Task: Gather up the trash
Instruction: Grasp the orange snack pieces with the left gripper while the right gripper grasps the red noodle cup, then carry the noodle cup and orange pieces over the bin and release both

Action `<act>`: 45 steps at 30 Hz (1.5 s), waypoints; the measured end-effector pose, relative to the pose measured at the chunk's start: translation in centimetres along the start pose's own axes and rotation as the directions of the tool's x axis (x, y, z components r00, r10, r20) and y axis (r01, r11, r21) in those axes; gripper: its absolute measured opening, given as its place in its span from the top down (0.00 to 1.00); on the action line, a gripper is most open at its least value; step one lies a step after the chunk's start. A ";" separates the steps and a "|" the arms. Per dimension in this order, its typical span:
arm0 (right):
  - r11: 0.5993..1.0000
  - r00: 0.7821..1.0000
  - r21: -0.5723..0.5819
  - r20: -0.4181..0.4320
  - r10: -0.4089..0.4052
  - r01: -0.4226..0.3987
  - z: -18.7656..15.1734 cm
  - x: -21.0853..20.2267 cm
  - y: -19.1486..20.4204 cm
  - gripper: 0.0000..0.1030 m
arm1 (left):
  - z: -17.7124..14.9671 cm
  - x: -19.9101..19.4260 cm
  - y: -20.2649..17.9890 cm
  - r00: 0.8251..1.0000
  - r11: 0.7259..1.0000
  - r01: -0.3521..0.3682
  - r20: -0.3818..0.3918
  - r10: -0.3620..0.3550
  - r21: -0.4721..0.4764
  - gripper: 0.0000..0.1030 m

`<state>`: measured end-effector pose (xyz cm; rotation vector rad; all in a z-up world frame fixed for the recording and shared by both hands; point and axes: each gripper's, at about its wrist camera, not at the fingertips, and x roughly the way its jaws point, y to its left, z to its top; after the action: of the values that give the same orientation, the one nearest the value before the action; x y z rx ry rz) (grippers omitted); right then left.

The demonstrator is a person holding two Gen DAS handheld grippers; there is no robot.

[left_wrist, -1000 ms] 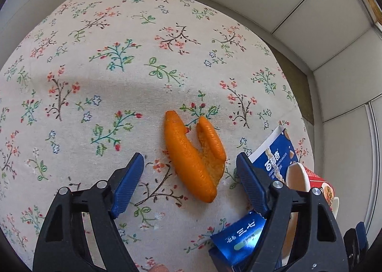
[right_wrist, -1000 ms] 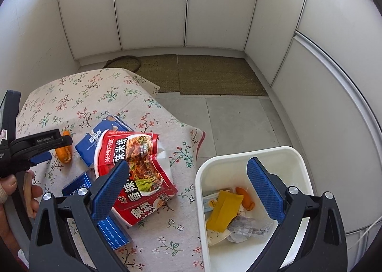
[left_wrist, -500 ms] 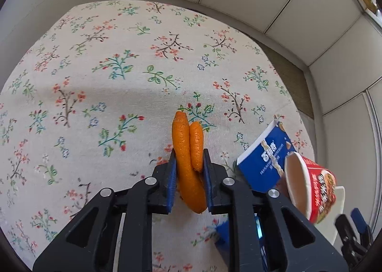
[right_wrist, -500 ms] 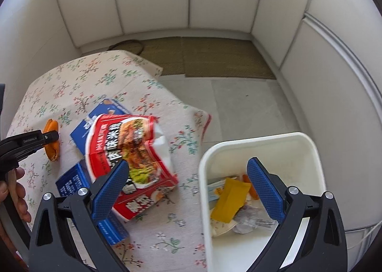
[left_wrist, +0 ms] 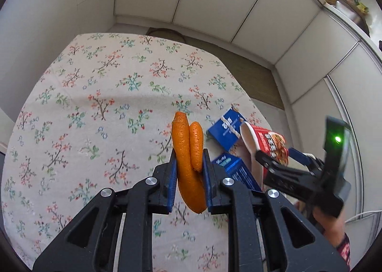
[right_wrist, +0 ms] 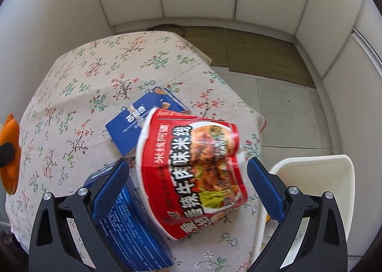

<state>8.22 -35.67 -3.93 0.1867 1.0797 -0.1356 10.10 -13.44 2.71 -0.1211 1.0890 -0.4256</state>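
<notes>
A white bin [right_wrist: 312, 176] waits beside the floral-clothed table [left_wrist: 95, 104], where a red noodle cup [right_wrist: 191, 164] lies on its side across two blue cartons [right_wrist: 143, 116], between the spread jaws of the empty right gripper [right_wrist: 188, 188]. Light and crushable, it likely wants a gentle hold across its walls. The left gripper [left_wrist: 188, 176] pinches soft orange peel [left_wrist: 188, 152] above the cloth.

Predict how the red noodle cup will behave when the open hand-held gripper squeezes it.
The red noodle cup lies on its side, so it may roll. Its creased wall suggests it is thin and could buckle. It is probably light, if empty.
</notes>
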 end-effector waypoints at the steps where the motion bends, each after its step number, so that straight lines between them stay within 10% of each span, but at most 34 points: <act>1: 1.000 1.000 -0.008 -0.007 0.001 -0.001 0.0 0.2 0.2 0.07 | -0.2 -0.2 0.2 1.000 1.000 0.005 -0.009 -0.006 -0.006 0.82; 24: 0.999 0.995 0.027 0.084 -0.045 0.043 -0.1 -2.7 -0.3 0.20 | 0.2 0.5 1.2 0.999 0.998 0.045 -0.001 -0.045 -0.041 0.82; 45: 0.991 0.950 0.101 0.292 -0.116 0.090 -1.8 -11.9 -3.3 0.19 | -0.3 -1.5 -2.3 0.995 0.995 0.094 0.041 -0.094 0.018 0.82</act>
<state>0.48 -38.30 5.53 0.1813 0.7835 -0.2959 8.57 -14.93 4.53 -0.1667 1.0418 -0.5143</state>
